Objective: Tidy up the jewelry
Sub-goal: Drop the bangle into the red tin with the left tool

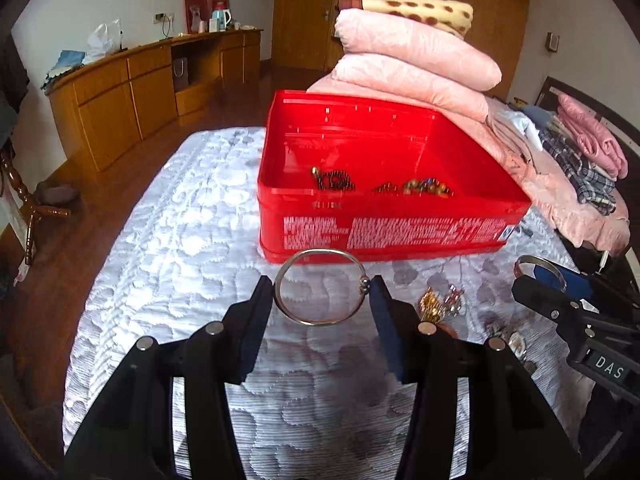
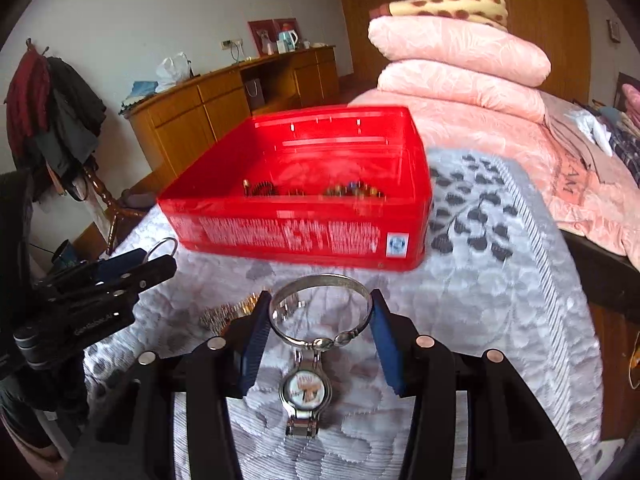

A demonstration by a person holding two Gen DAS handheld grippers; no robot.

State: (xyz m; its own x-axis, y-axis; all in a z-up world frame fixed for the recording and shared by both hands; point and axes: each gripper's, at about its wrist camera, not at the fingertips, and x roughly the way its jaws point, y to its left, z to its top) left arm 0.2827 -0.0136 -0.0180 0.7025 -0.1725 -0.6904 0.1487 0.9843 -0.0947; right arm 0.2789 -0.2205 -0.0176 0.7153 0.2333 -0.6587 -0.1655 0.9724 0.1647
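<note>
A red box (image 1: 384,236) (image 2: 280,236) sits open on the white quilted bed, with several bead bracelets (image 1: 334,180) (image 2: 352,191) inside. My left gripper (image 1: 322,294) is shut on a thin silver bangle (image 1: 320,254), held above the bed just in front of the box. My right gripper (image 2: 320,310) is shut on a wide silver bangle (image 2: 320,280), also in front of the box. A silver wristwatch (image 2: 306,390) lies on the bed under the right gripper. Gold jewelry (image 1: 434,304) (image 2: 224,312) lies between the two grippers.
Folded pink quilts (image 1: 416,60) (image 2: 460,64) are stacked right behind the box. Clothes (image 1: 580,160) lie at the far right of the bed. A wooden cabinet (image 1: 132,92) stands along the wall. A coat stand (image 2: 52,120) is at the left.
</note>
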